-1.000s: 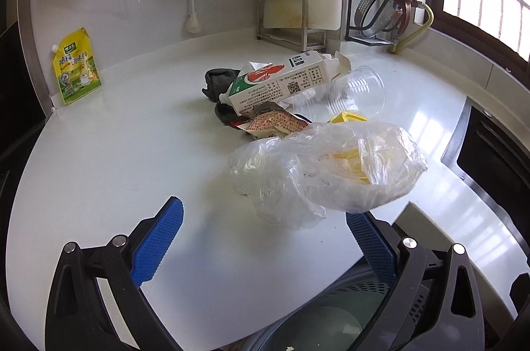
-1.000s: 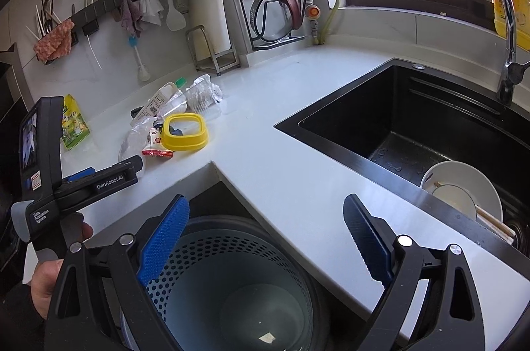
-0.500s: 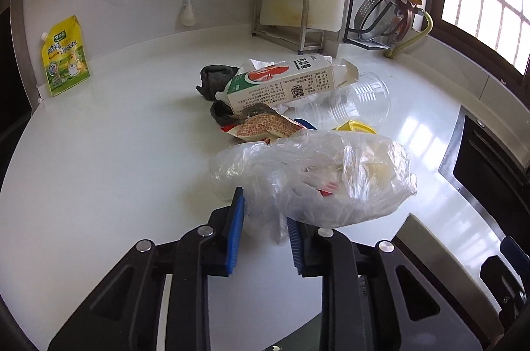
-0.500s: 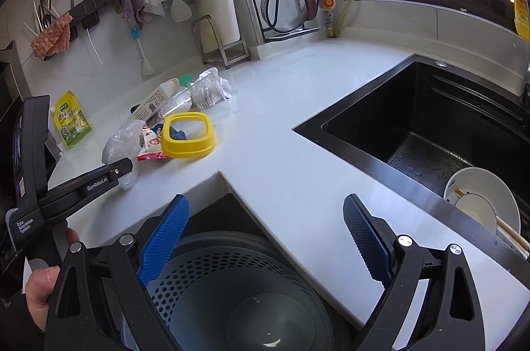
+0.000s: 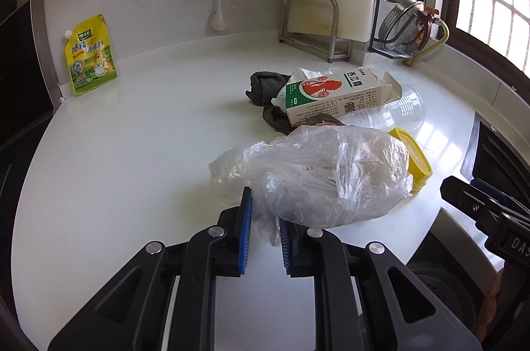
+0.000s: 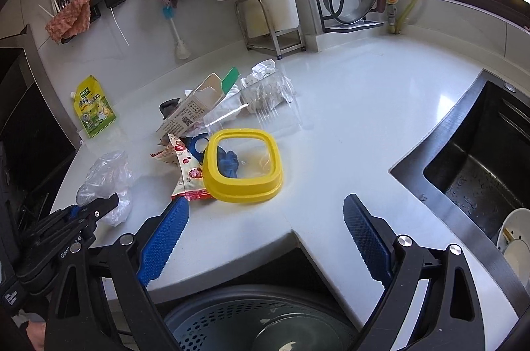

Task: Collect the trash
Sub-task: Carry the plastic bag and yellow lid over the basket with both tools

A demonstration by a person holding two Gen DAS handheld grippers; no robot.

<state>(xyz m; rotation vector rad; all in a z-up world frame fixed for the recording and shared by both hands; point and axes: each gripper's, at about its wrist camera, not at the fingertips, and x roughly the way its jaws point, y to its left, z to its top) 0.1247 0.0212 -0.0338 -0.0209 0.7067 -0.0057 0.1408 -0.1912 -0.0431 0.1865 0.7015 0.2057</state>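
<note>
My left gripper (image 5: 265, 218) is shut on the near edge of a crumpled clear plastic bag (image 5: 318, 175) lying on the white counter (image 5: 132, 152). The bag also shows in the right wrist view (image 6: 106, 182), with the left gripper (image 6: 96, 208) on it. Behind it lie a white carton (image 5: 341, 95), a dark rag (image 5: 265, 86), a clear plastic cup (image 5: 397, 112) and a yellow lid (image 6: 243, 165). A red snack wrapper (image 6: 187, 168) lies beside the lid. My right gripper (image 6: 265, 238) is open and empty above a grey trash bin (image 6: 265, 321) below the counter edge.
A black sink (image 6: 480, 158) with a white bowl (image 6: 516, 235) is at the right. A yellow seasoning pouch (image 5: 89, 59) leans on the back wall. A board rack (image 5: 311, 19) and a pot-lid rack (image 5: 417, 3) stand at the back.
My left gripper went from wide open to shut on the plastic bag's near edge. The right gripper moved toward the counter and stayed open.
</note>
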